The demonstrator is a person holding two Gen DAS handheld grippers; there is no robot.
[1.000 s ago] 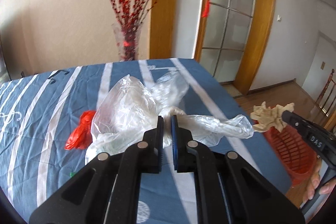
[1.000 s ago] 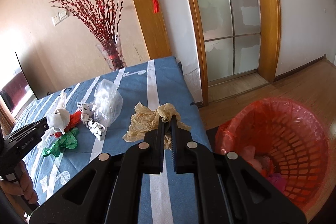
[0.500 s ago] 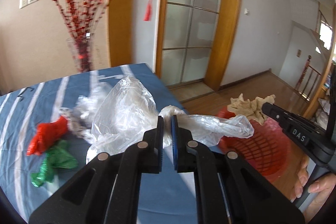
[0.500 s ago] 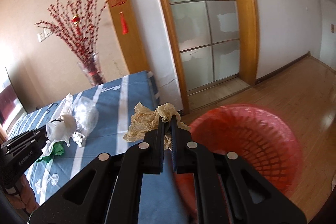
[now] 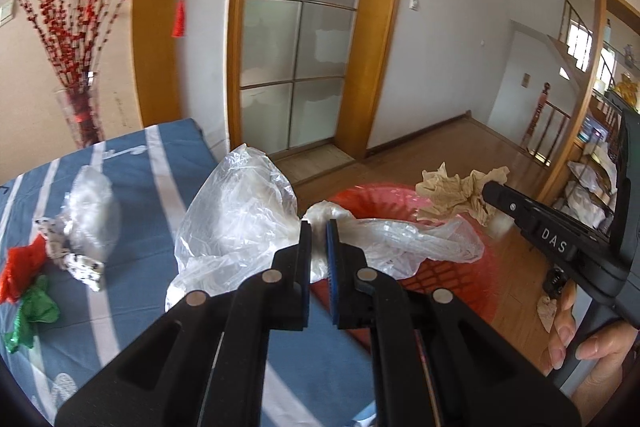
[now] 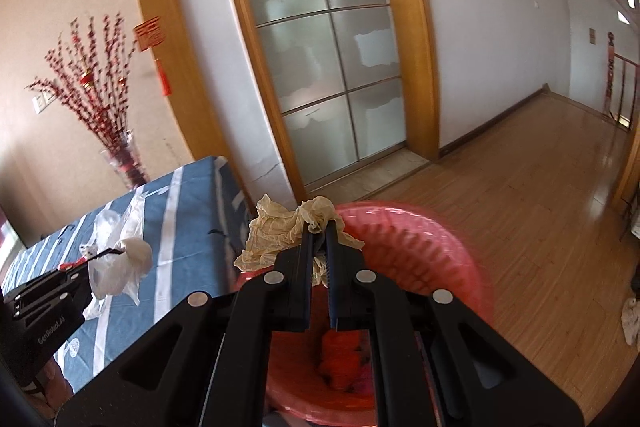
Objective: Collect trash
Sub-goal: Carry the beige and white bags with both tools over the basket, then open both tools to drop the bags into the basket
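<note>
The left claw [image 5: 318, 227] grips a clear plastic bag [image 5: 240, 211], and the right claw [image 6: 319, 227] is clamped on a crumpled tan paper [image 6: 280, 227]. Both loads hang at the red basket [image 6: 420, 247] just ahead of and below the claws, not yet dropped. Some trash already lies inside. Behind the left claw, on the table [image 5: 160, 155], a clear wad [image 5: 94, 215], spotted wrapper [image 5: 82, 263], red scrap [image 5: 20, 267] and green scrap [image 5: 34, 311] remain.

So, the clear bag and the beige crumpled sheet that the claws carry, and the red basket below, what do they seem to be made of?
Crinkled clear bag in the left claw: thin plastic film, glossy and see-through. Beige crumpled sheet in the right claw: probably paper, matte with sharp creases, though thin plastic is possible. Round red basket: likely moulded plastic with a slotted wall and apparently a thin red liner.
</note>
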